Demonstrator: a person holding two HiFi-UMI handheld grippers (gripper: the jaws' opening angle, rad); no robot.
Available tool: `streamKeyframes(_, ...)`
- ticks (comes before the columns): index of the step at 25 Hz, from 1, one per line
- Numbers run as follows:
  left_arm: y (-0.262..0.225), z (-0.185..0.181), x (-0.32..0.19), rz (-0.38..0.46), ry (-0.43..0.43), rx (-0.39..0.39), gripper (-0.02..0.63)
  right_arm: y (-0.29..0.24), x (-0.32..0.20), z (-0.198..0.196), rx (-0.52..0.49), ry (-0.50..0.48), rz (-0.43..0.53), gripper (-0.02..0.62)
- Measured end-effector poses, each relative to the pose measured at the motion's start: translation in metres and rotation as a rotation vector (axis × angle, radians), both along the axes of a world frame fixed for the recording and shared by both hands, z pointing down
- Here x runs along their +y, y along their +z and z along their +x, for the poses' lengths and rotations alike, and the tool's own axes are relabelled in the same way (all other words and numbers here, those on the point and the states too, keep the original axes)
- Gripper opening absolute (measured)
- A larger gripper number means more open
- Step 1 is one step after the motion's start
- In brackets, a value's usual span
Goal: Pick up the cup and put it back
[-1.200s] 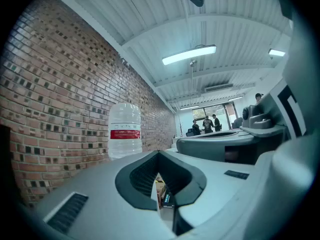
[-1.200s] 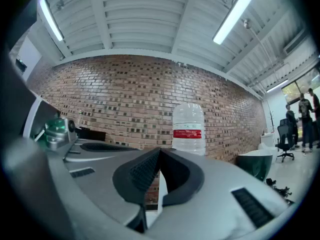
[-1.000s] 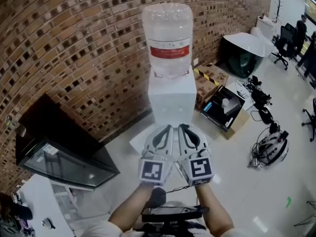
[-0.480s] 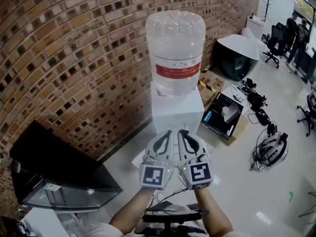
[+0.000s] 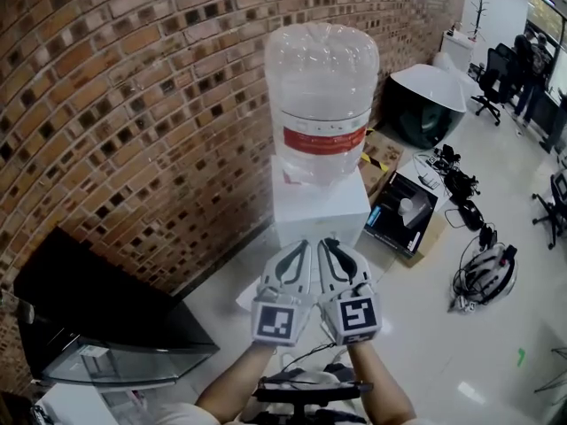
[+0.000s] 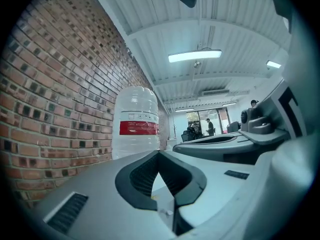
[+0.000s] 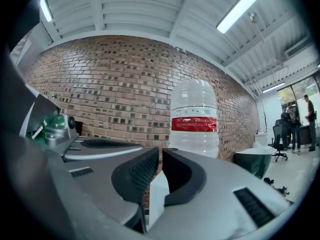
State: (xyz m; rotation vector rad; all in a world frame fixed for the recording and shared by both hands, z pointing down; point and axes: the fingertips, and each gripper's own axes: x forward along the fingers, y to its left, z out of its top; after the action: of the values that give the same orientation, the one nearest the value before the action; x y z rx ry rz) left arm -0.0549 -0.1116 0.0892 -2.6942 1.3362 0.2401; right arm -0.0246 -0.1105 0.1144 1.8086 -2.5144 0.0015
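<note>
Against the brick wall point(image 5: 133, 104), head view: 1 white water dispenser point(image 5: 319, 215) stands on the pale floor point(image 5: 425, 343), with a big clear bottle point(image 5: 322, 104) bearing a red label point(image 5: 324, 142) on top
Left gripper point(image 5: 305, 244), head view: held low in front of the dispenser, tips aimed at its white body, marker cube point(image 5: 273, 323) facing up
Right gripper point(image 5: 325, 242), head view: just beside the left one, its own marker cube point(image 5: 358, 314) facing up
Cup, head view: cannot be made out; the 2 grippers cover the dispenser's front
Surroundings, head view: black cabinet point(image 5: 97, 326) with a glass panel at the left; dark tub point(image 5: 425, 104) with a white lid, open box point(image 5: 403, 206) and helmet point(image 5: 485, 273) at the right
Left gripper point(image 6: 160, 154), left gripper view: jaws clenched, tips touching, nothing gripped
Bottle point(image 6: 136, 124), left gripper view: rises beyond the jaws, brick wall point(image 6: 50, 99) to its left, lit ceiling lamp point(image 6: 195, 56) above
Right gripper point(image 7: 160, 156), right gripper view: jaws opening, only a thin slit between the tips and nothing in it; a strip of the white dispenser point(image 7: 156, 194) shows through lower down
Bottle point(image 7: 194, 119), right gripper view: ahead, just right of the jaw tips, brick wall point(image 7: 115, 89) behind
Cup, both gripper views: cannot be made out
</note>
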Motion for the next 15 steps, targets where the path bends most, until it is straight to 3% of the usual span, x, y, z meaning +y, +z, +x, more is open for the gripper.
streamKeyframes(7,0.014,0.008,-0.019,-0.002,-0.051,0.020,-0.008,0.020,-0.022,0.015,0.060,-0.050,-0.003,0.028)
streamKeyframes(11,0.058,0.018,-0.028,-0.036,-0.077,0.034,-0.008,0.066,-0.034,0.028,0.080,-0.077,-0.024,0.028)
streamKeyframes(15,0.112,0.032,-0.033,-0.019,-0.109,0.004,-0.007,0.123,-0.039,0.038,0.077,-0.102,-0.035,0.028)
